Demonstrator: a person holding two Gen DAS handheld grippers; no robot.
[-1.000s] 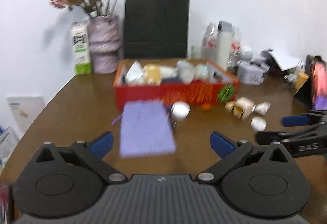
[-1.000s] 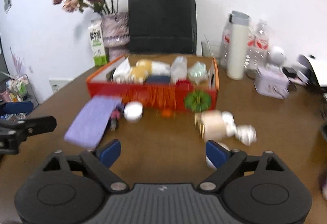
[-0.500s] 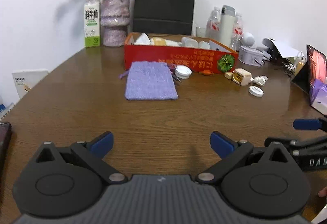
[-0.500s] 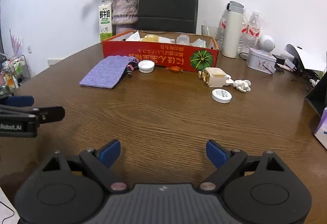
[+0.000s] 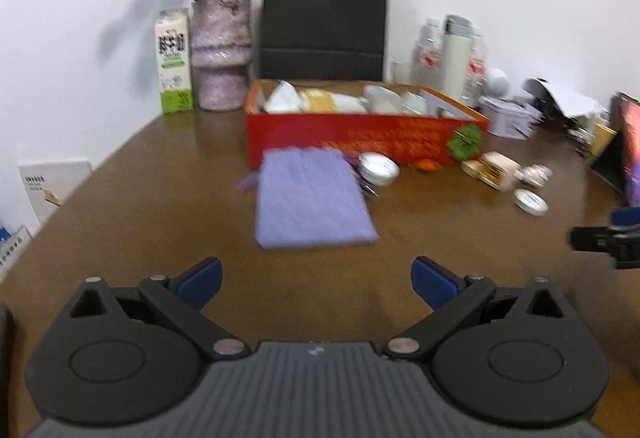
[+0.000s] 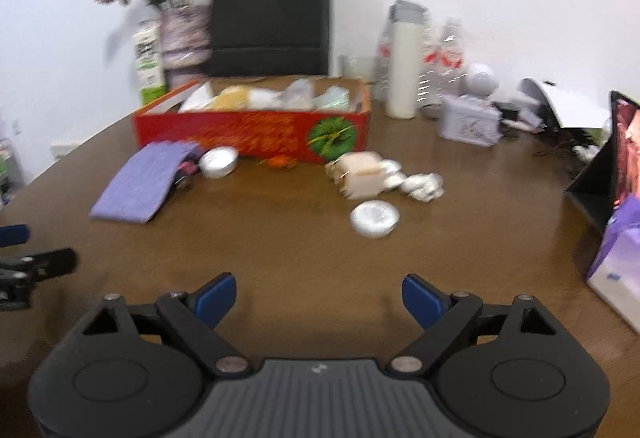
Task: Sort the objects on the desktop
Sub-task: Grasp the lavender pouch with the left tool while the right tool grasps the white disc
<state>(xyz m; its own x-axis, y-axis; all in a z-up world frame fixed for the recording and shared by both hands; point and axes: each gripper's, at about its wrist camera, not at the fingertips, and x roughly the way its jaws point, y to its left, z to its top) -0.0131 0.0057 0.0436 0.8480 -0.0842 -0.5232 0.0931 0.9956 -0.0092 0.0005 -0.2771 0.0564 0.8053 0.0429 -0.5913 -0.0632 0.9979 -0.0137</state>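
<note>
I have both grippers over the near edge of the round brown wooden table, pointing toward its far edge. My left gripper has its blue-padded fingers spread wide with only bare wood between them, so it is released and holds nothing. My right gripper is the same: fingers well apart, nothing between the pads.

The things to sort lie toward the far edge, in front of a long red cardboard box with orange print and a green round motif on its front wall. The box already holds several pale packets and cups; the blur keeps me from telling them apart. A flat lilac knitted pouch lies just in front of the box's left end. Just beside the pouch's right side sits a small round white jar lid, and a small orange object lies close under the box's front wall. Farther right is a cream block-shaped charger, touching or nearly touching a crumpled white lump. A second round white lid lies nearer to me than the charger.

Along the far edge stand a green-and-white milk carton, a mottled purple vase of dried pink flowers, a black paper bag and a tall white flask.
</note>
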